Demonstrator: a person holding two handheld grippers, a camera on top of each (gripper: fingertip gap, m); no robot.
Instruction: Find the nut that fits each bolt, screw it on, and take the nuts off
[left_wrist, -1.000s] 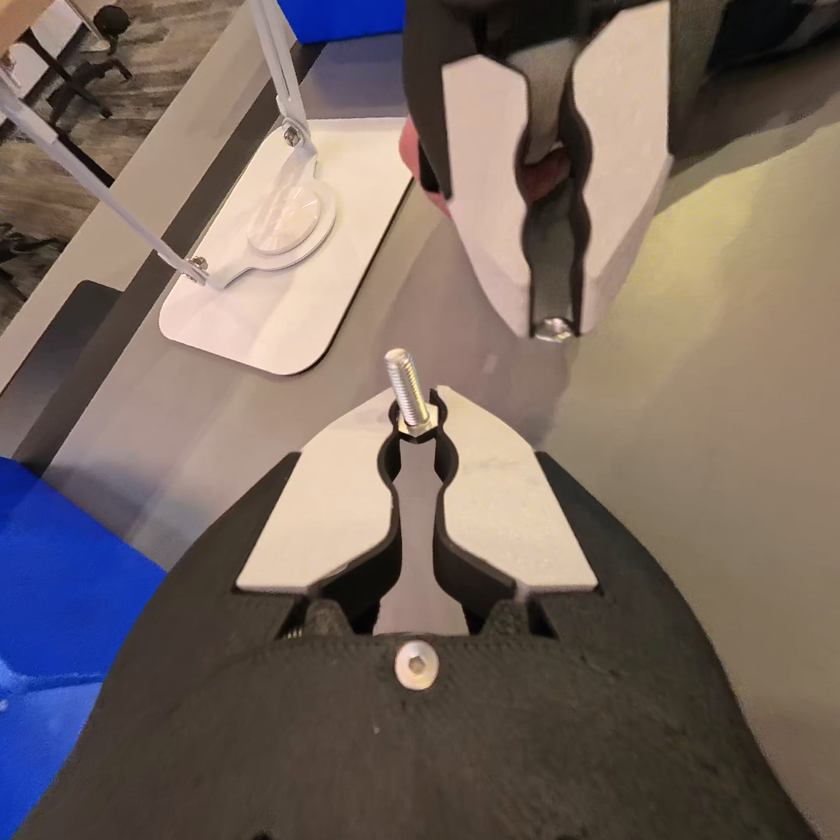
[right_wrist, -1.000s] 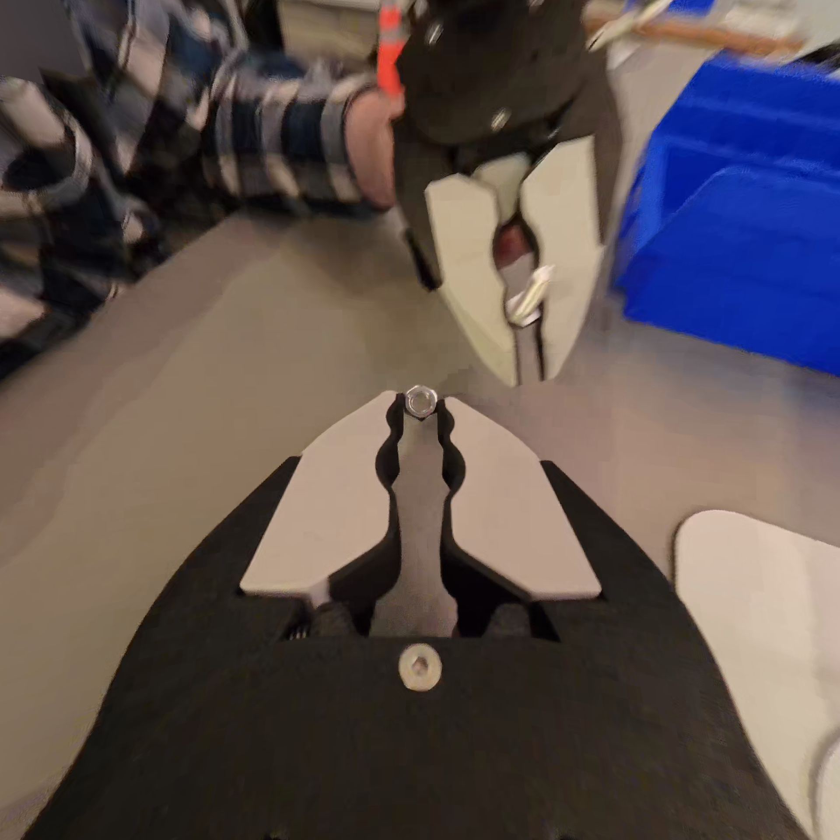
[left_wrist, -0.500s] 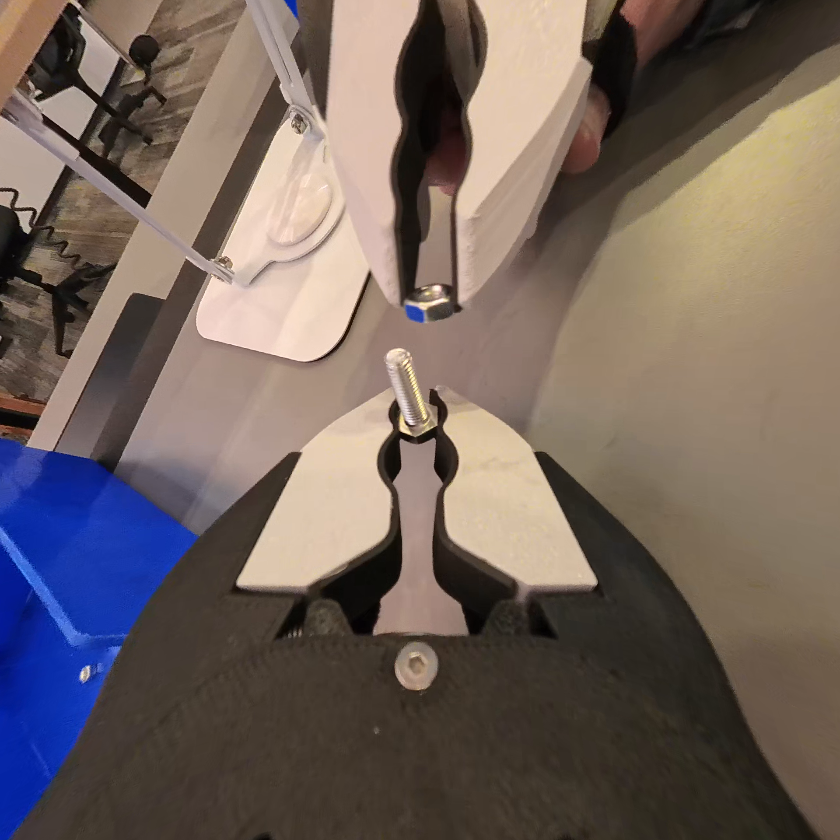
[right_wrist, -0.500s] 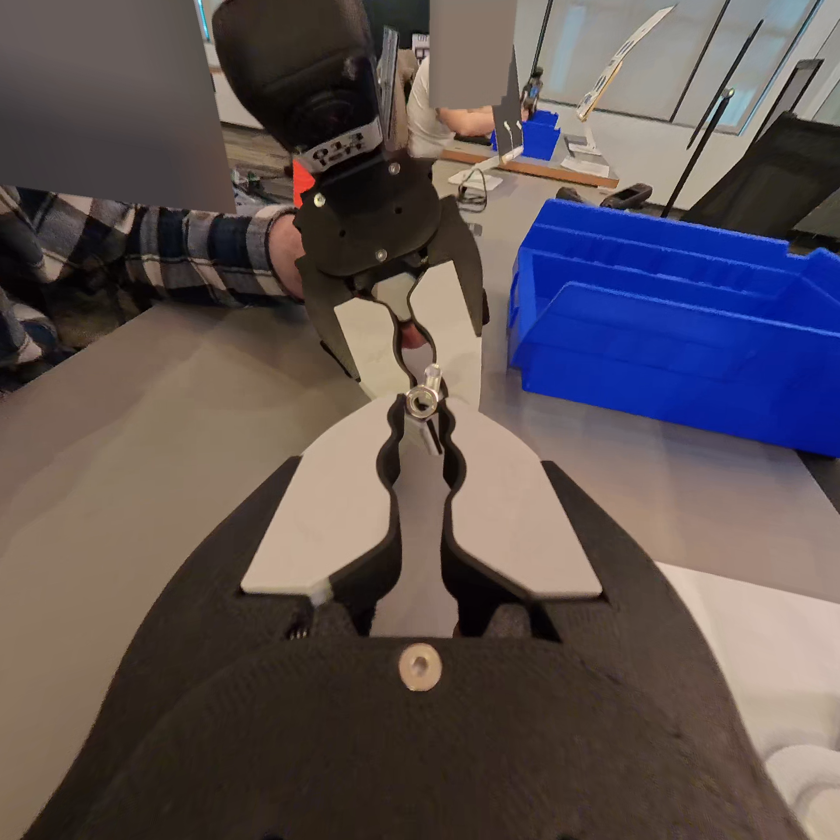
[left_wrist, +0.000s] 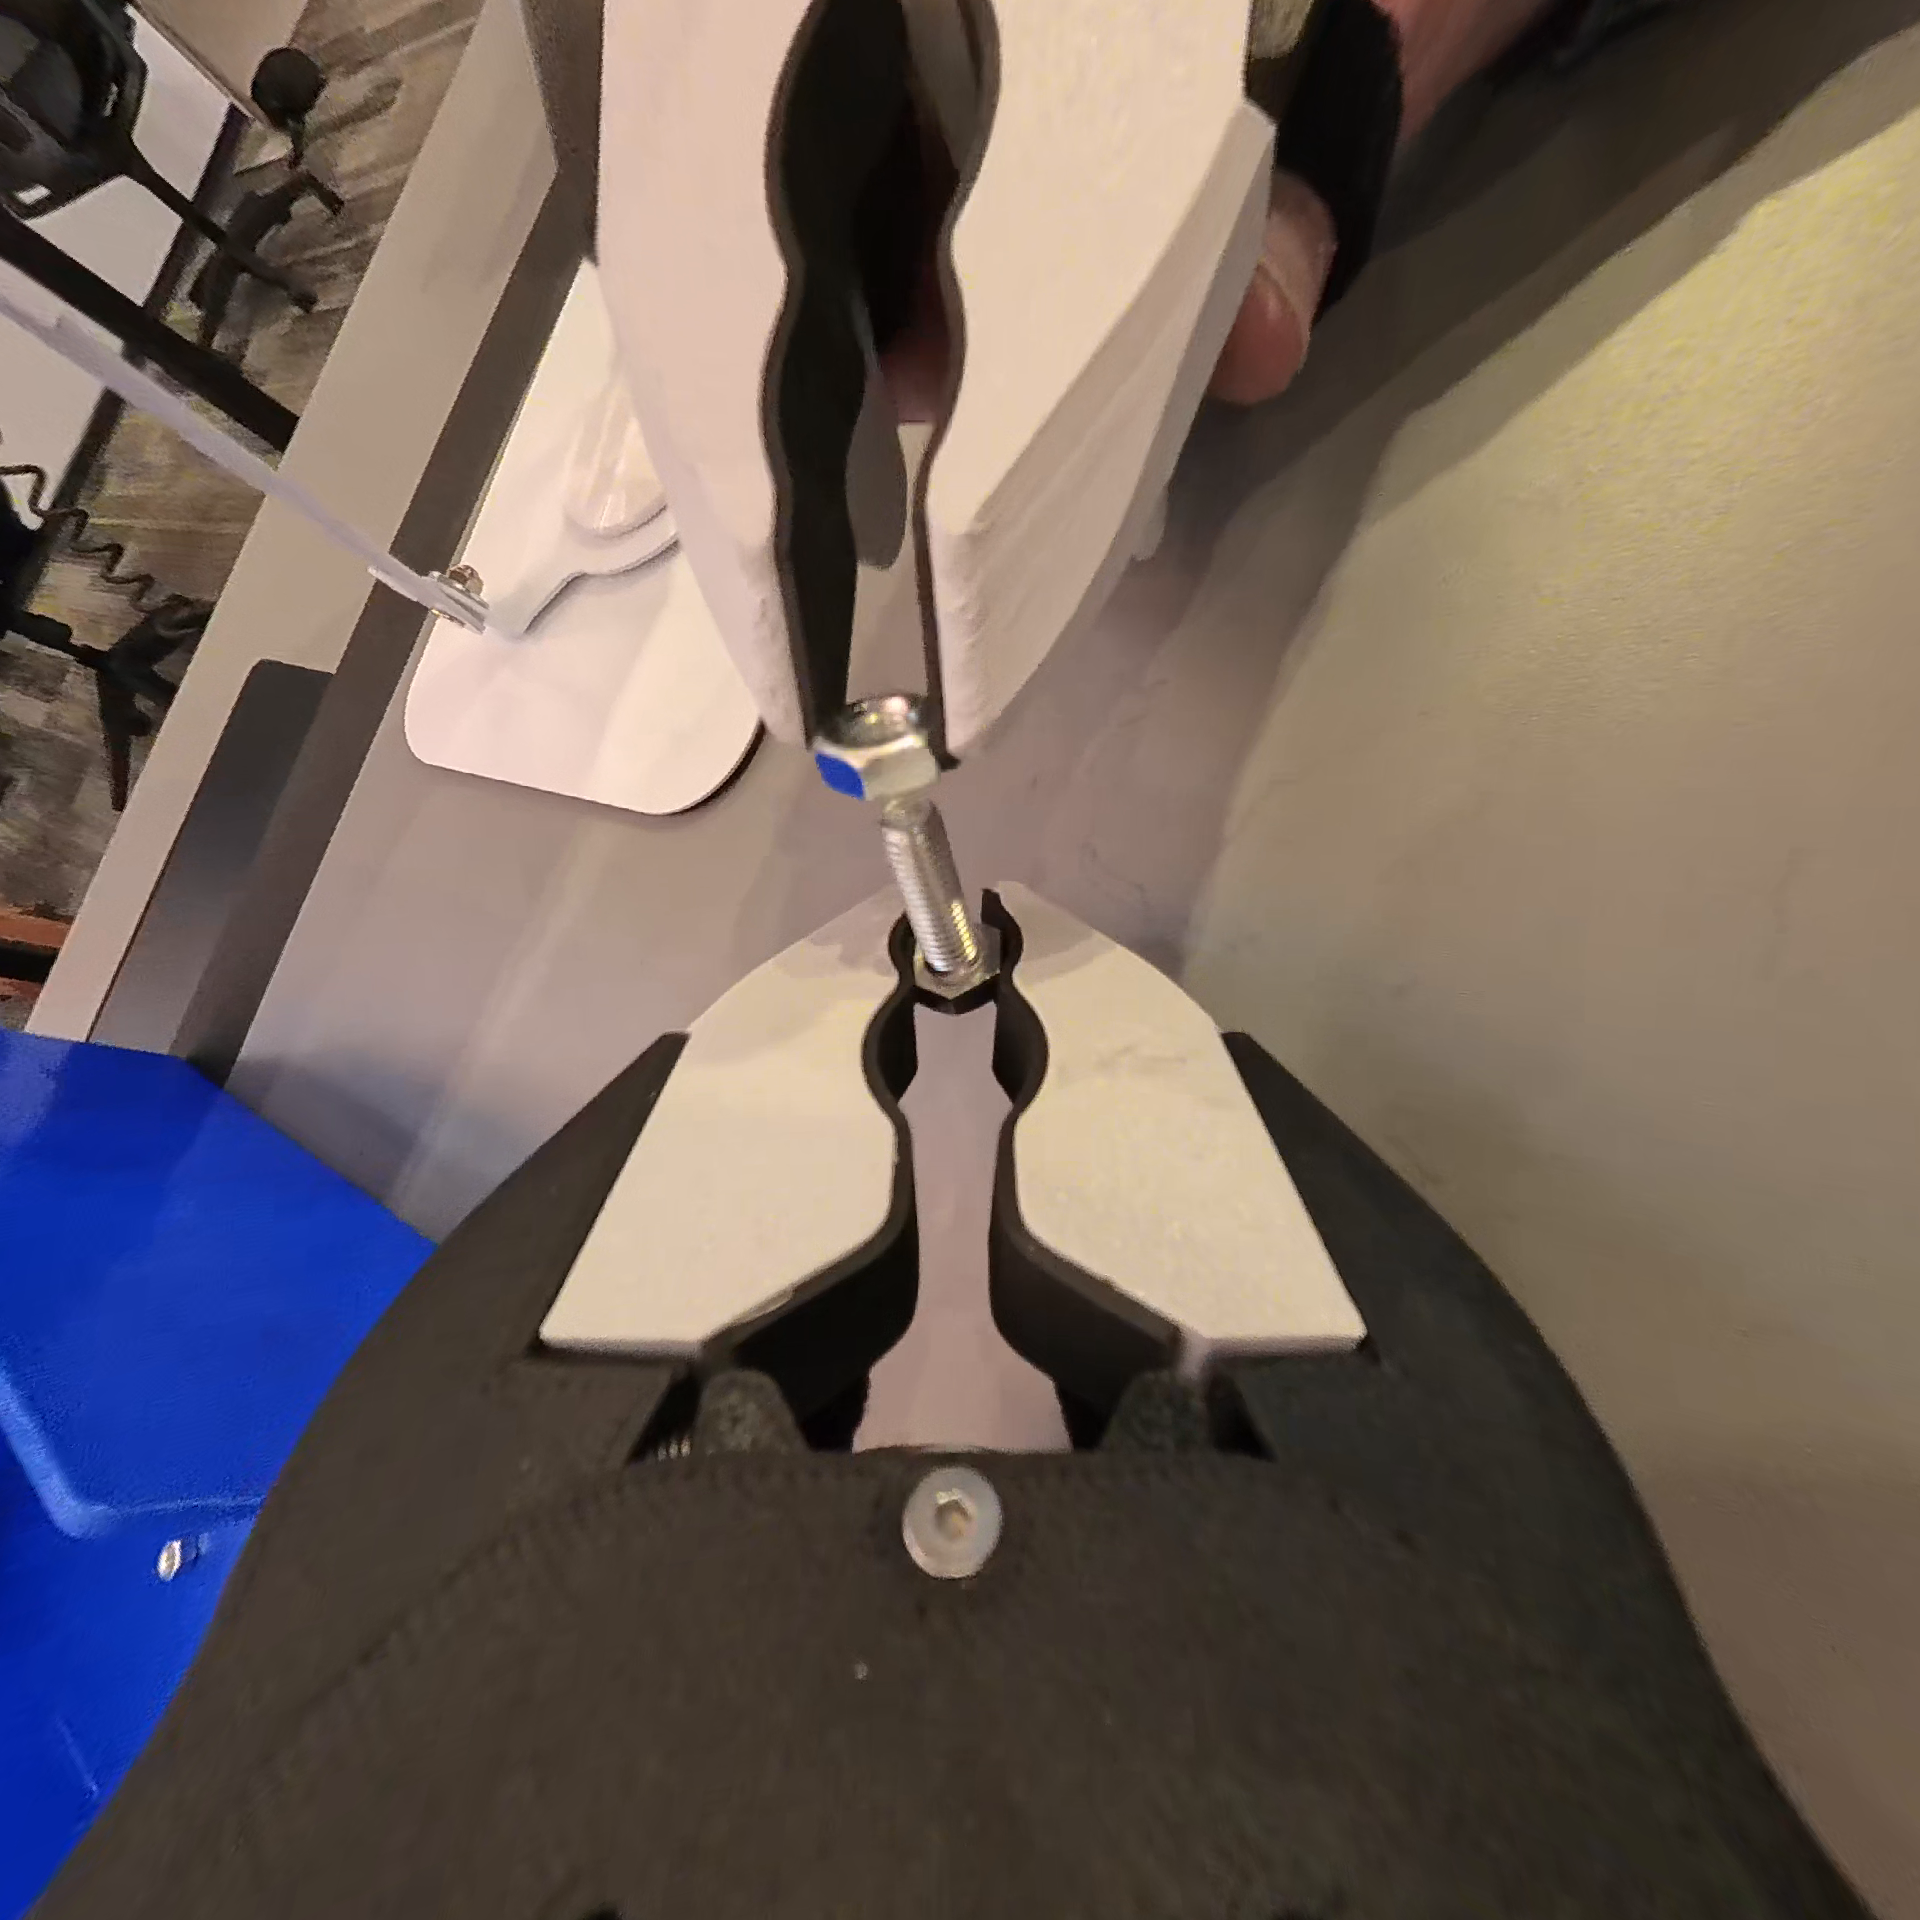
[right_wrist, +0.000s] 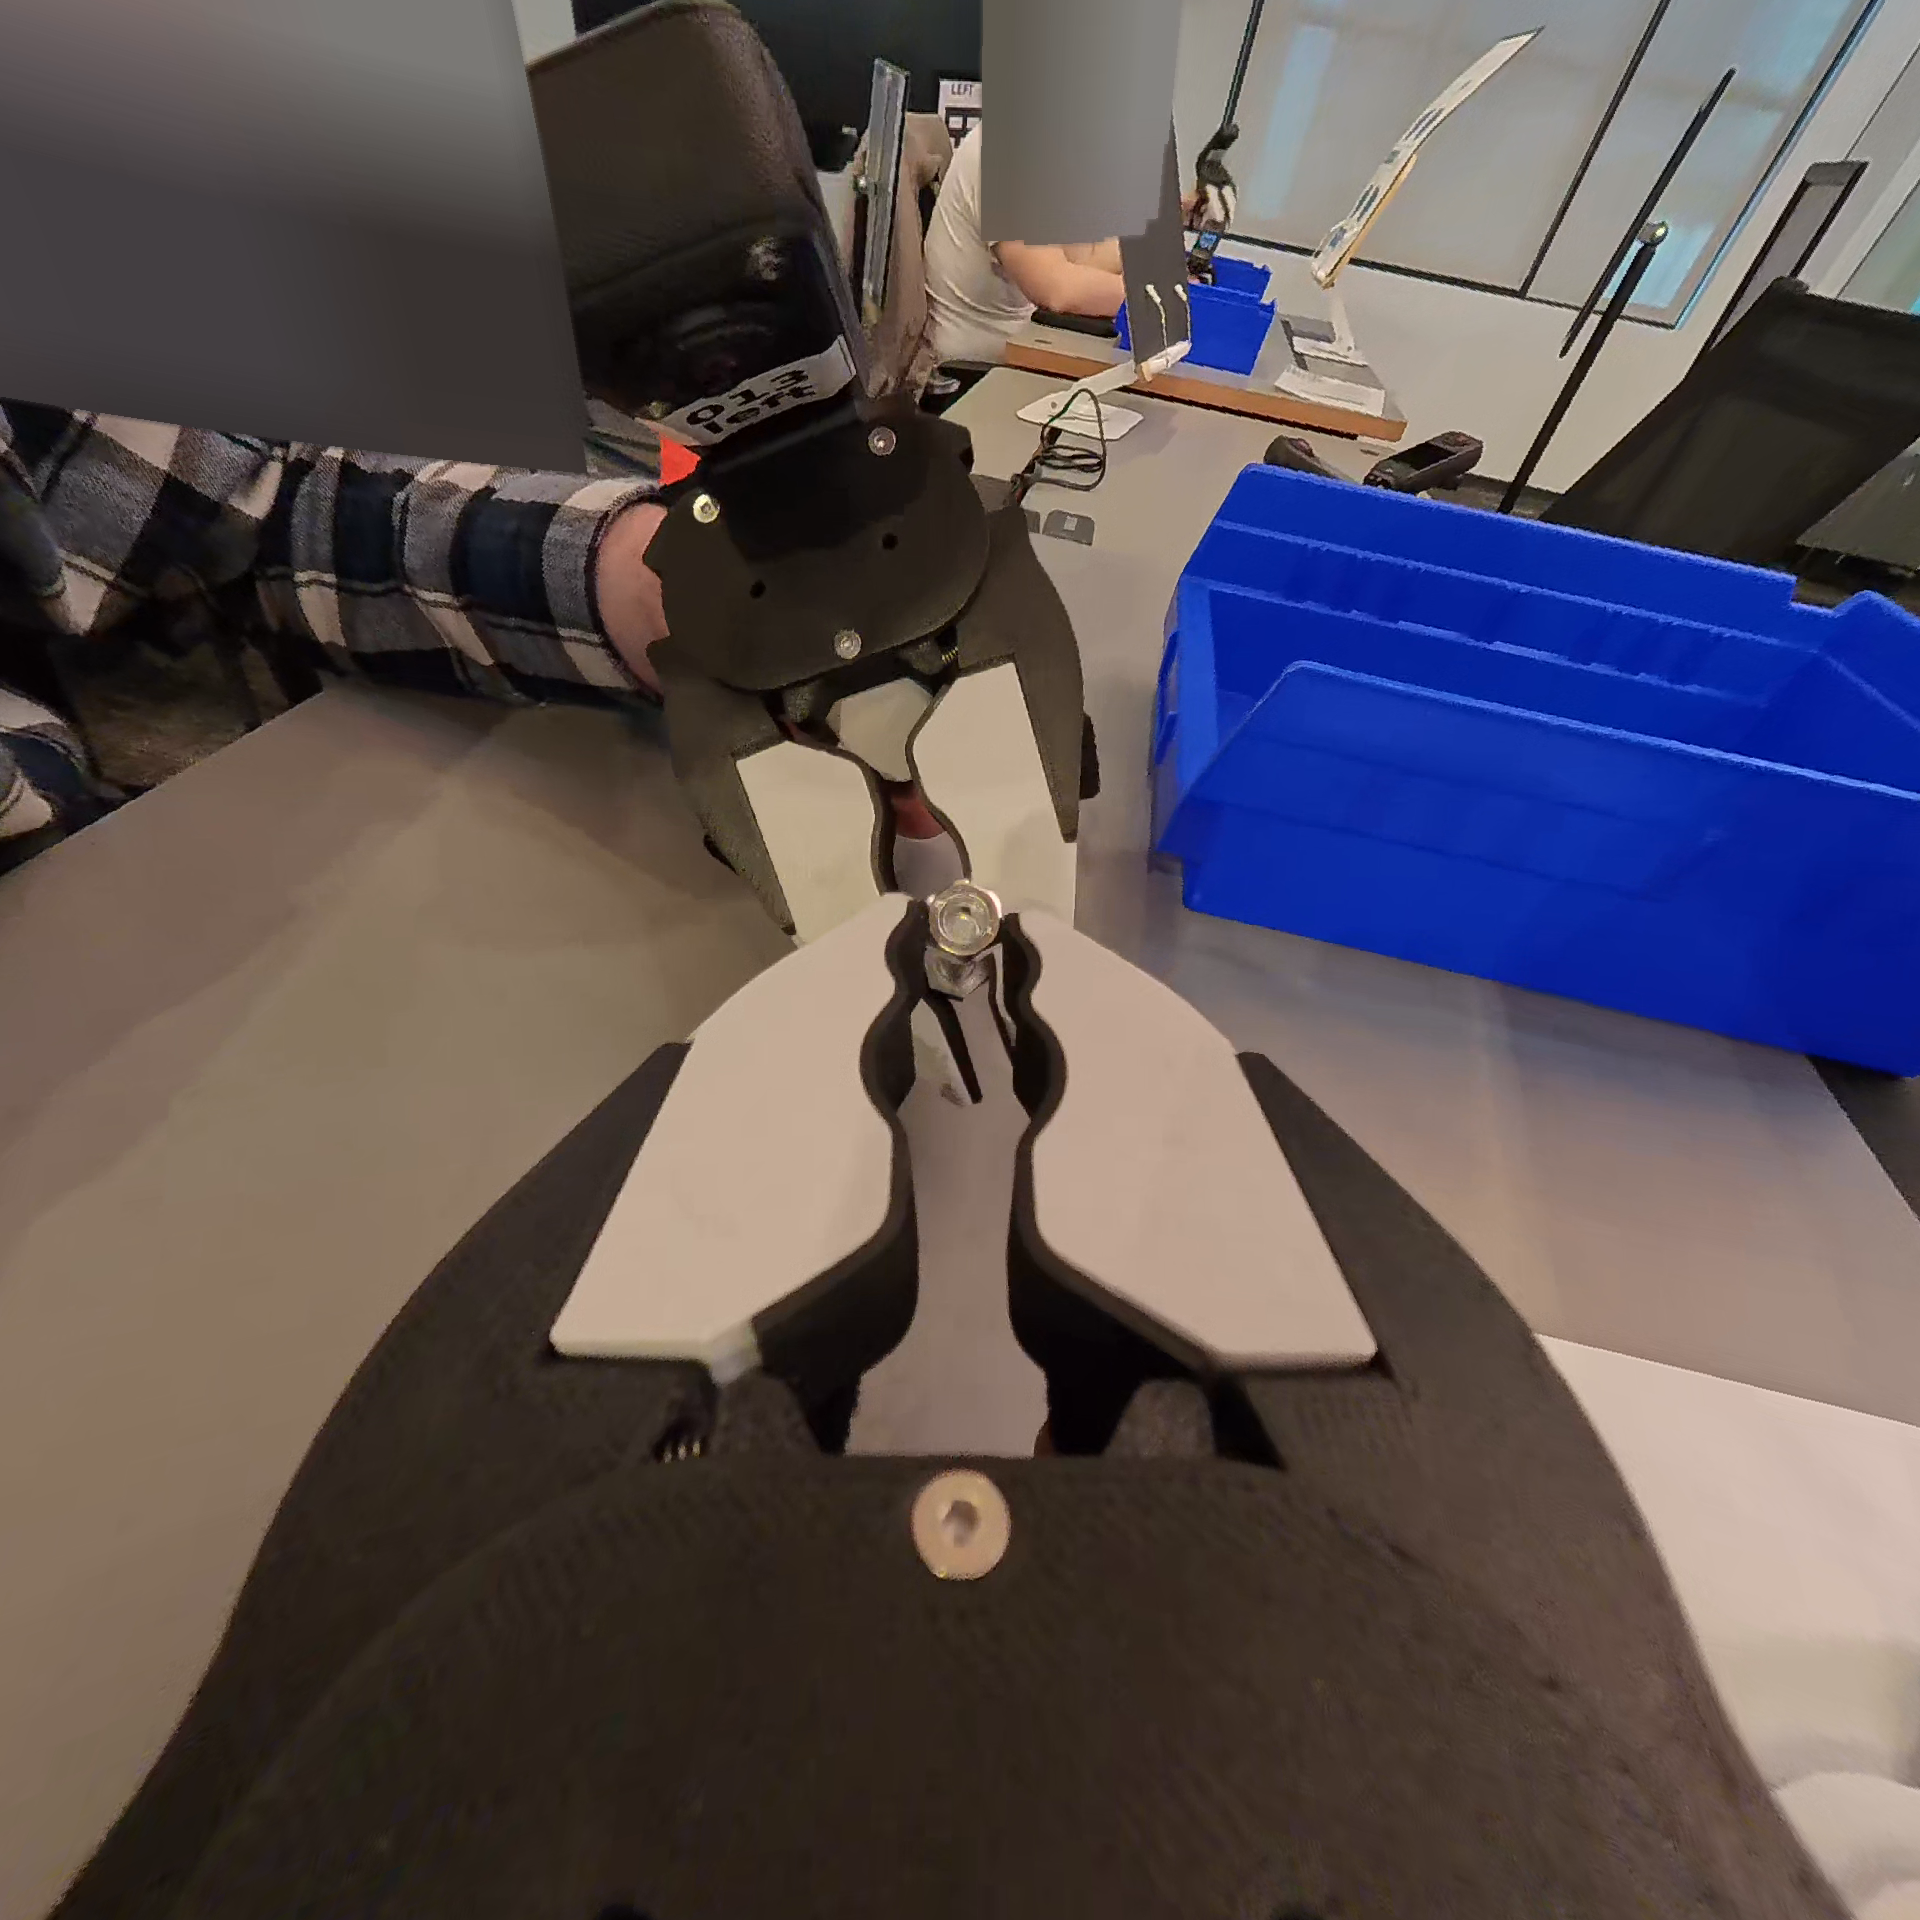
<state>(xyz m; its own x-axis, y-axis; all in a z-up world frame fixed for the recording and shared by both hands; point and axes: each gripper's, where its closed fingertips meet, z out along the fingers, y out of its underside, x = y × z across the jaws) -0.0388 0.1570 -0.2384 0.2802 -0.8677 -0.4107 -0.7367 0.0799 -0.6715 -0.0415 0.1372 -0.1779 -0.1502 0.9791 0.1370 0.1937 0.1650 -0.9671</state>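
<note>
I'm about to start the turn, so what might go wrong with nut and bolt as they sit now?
1. The bolt leans, so its tip meets the nut off-axis; it may cross-thread or jam.
2. The right tool pinches the nut only at its very fingertips; a twist might pop it out.
3. The left tool holds just the bolt head, so the bolt could pivot.

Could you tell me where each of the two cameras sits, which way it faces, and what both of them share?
Left wrist view: sits on the left gripper, looking along its jaws, which clamp the bolt by its head; the right gripper faces it, a fingertip behind.
Right wrist view: sits on the right gripper, looking across the grey table at the left gripper, plaid sleeve and blue bin.
Shared: both grippers, bolt, nut, table.
</note>
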